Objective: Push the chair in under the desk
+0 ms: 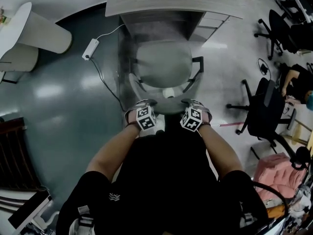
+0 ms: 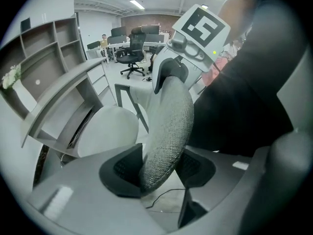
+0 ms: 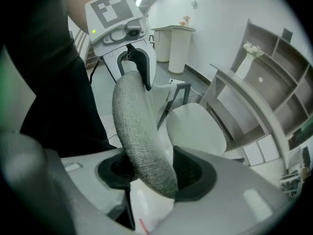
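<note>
Push step in hand: left gripper (image 2: 156, 168) and right gripper (image 3: 156, 173) each have fingers pinching the backrest (image 2: 168, 126) of the chair (image 1: 163, 67), whose seat lies ahead of the fingers, apparently only partly beneath the worktop (image 1: 161, 4); next move likely needs even forward pressure.

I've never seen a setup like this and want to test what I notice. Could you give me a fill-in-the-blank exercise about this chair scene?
1. The left hand-held gripper and the right hand-held gripper both clamp the grey chair's ____.
2. The grey chair faces the ____.
3. The black office chair stands on the person's ____ side.
Missing words: backrest; desk; right.
</note>
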